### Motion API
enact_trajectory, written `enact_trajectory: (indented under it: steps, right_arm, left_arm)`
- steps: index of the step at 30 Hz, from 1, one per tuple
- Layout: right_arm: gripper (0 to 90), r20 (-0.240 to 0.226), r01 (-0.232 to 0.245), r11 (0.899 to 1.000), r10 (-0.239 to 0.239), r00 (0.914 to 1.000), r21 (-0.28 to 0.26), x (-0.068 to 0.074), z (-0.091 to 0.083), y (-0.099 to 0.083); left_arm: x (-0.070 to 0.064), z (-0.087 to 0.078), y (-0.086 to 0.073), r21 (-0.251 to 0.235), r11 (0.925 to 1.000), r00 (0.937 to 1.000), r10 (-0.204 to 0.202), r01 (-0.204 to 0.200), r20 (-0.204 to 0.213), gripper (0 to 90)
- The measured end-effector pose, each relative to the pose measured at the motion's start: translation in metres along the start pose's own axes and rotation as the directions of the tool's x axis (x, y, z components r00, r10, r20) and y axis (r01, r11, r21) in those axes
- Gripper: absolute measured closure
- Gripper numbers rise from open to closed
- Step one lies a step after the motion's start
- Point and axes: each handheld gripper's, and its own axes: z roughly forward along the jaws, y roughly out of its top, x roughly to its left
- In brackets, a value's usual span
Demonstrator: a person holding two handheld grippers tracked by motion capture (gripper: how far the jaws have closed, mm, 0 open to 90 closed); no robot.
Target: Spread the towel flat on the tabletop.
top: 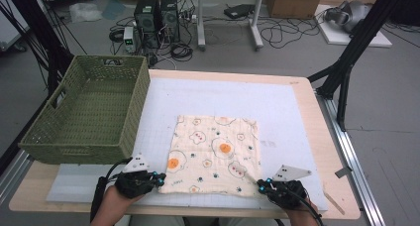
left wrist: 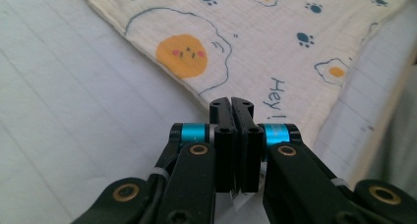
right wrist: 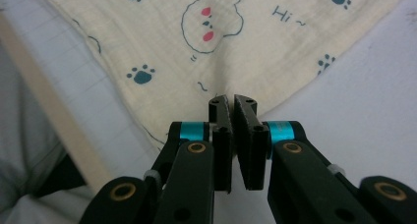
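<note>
A wooden tabletop (top: 322, 137) under a pale grid mat (top: 277, 107) carries a woven green basket (top: 89, 112) at its left, standing empty-looking and clear of the work. At the mat's centre, near the person's edge, a cream cloth (top: 214, 154) printed with fried eggs and bears lies spread flat, apparently laid out for folding. The left gripper (top: 159, 178) sits at the cloth's near left corner and the right gripper (top: 261, 185) at its near right corner, one to each corner so the near edge could be lifted evenly. In the left gripper view the fingers (left wrist: 222, 117) are pressed together just short of the hem; in the right gripper view the fingers (right wrist: 219, 112) are nearly shut at the corner, and whether fabric is pinched cannot be told
</note>
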Motion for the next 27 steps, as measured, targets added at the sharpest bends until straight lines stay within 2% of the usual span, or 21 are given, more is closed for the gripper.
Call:
enact_trajectory:
  steps: [2,3,5,8,11,16,20,23,26,27]
  right_arm:
    - [83.5,-0.008,0.001,1.000,-0.001,1.0000,0.007,0.002,-0.003,-0.003]
    - [78.9,0.000,-0.002,1.000,0.002,1.0000,0.013,0.002,-0.003,-0.004]
    - [65.7,0.036,-0.021,1.000,0.021,0.9991,0.002,0.001,-0.004,-0.004]
    - [55.2,0.085,-0.066,0.996,0.071,0.9939,-0.062,-0.005,-0.006,0.001]
    - [52.7,0.137,-0.082,0.991,0.096,0.9859,-0.104,-0.011,-0.005,0.006]
    - [56.9,0.180,-0.090,0.989,0.110,0.9774,-0.114,-0.022,0.009,0.016]
    - [60.7,0.208,-0.090,0.990,0.112,0.9718,-0.113,-0.027,0.026,0.029]
    - [60.5,0.221,-0.093,0.989,0.118,0.9681,-0.118,-0.030,0.039,0.040]
    - [58.7,0.247,-0.105,0.987,0.133,0.9598,-0.124,-0.035,0.047,0.051]
    - [57.9,0.247,-0.110,0.986,0.138,0.9591,-0.123,-0.038,0.050,0.053]
  left_arm:
    - [-0.003,-0.002,-0.002,0.008,0.9999,0.9996,0.010,-0.010,0.025,86.8]
    - [-0.003,-0.003,-0.002,0.009,0.9999,0.9997,0.012,-0.012,0.022,84.0]
    - [-0.001,-0.002,0.001,-0.002,1.0000,1.0000,0.005,-0.005,-0.003,67.6]
    - [0.004,0.000,0.008,-0.045,0.9990,0.9997,-0.001,-0.001,-0.026,57.9]
    - [0.010,0.004,0.017,-0.095,0.9954,0.9985,-0.018,0.013,-0.052,54.3]
    - [0.024,0.016,0.035,-0.152,0.9875,0.9927,-0.059,0.043,-0.105,49.7]
    - [0.037,0.031,0.049,-0.162,0.9838,0.9813,-0.102,0.076,-0.163,46.5]
    - [0.048,0.042,0.058,-0.150,0.9840,0.9723,-0.125,0.096,-0.198,46.9]
    - [0.056,0.051,0.068,-0.159,0.9818,0.9636,-0.139,0.104,-0.228,48.3]
    - [0.058,0.054,0.070,-0.174,0.9789,0.9607,-0.148,0.108,-0.235,49.4]
